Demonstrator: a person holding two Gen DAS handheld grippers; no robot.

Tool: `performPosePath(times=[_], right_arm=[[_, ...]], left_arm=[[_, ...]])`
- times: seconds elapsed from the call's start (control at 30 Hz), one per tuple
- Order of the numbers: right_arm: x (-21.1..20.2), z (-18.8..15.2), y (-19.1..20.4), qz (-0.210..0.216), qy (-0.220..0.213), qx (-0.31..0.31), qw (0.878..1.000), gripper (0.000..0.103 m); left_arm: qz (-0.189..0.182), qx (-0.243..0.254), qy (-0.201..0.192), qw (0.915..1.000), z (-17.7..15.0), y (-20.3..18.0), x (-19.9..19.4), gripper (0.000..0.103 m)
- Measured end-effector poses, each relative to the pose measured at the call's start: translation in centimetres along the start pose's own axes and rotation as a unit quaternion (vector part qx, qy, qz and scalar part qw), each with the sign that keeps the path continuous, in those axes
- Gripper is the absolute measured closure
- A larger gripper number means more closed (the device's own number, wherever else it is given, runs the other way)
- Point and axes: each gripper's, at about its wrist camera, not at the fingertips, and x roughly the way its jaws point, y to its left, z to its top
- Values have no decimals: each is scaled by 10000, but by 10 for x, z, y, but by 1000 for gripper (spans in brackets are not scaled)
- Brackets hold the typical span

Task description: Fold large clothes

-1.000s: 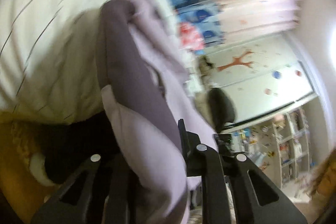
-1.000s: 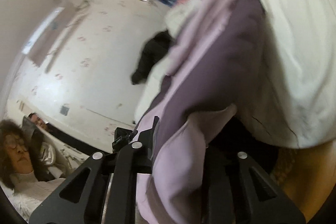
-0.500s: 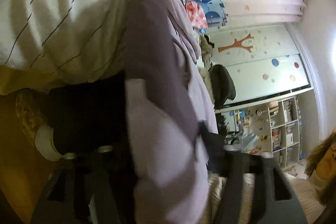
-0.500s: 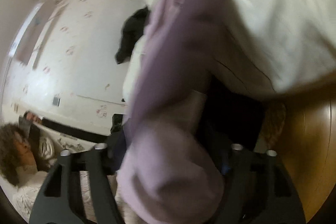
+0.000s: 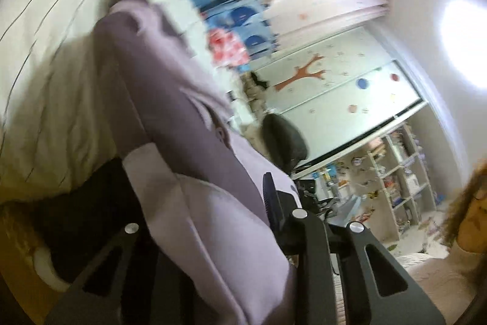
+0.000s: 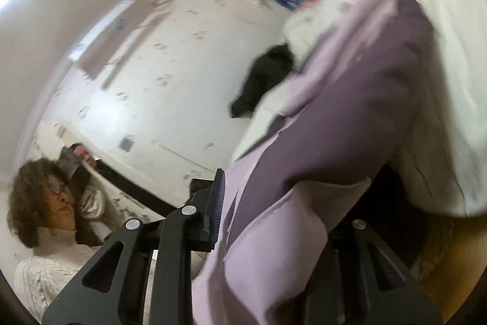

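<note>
While you are lifting the lilac and purple garment (image 5: 194, 160) off the striped bedding (image 5: 45, 75), its soft, limp cloth is sagging between your hands. Your left gripper (image 5: 210, 221) and right gripper (image 6: 280, 221) have just been closing and are both clenching bunched fabric. Judging by the slack, you are better off gripping thick seams or hems.
</note>
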Motion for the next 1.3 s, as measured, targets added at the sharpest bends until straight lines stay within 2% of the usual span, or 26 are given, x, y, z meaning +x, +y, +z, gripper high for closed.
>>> performPosePath(times=[0.07, 0.13, 0.3, 0.43, 0.53, 0.8, 1.03, 1.3], right_arm=[[-2, 8, 18, 219, -113, -172, 9995, 77], [-8, 11, 25, 305, -197, -243, 9990, 77], [-22, 13, 4, 362, -388, 23, 9986, 77], [-25, 24, -6, 558, -654, -10, 9963, 77], [-26, 42, -8, 596, -867, -116, 9944, 77], [-17, 81, -9, 321, -1183, -156, 9923, 77], [1, 97, -9, -35, -1356, -179, 9906, 77], [18, 139, -23, -452, -1374, -172, 9893, 77]], left_arm=[[-222, 144, -78, 9996, 1, -10, -6, 77], [-293, 163, -116, 9994, -2, -11, -10, 78], [-358, -501, -476, 9970, -6, 27, -19, 78], [-478, -492, -814, 9943, 16, 28, -17, 78], [-421, -330, -980, 9937, 38, 25, -15, 78], [-206, -17, -1119, 9935, 92, 21, 5, 78], [5, -93, -1251, 9921, 119, 36, 18, 78], [242, -184, -1291, 9912, 150, 50, 34, 78]])
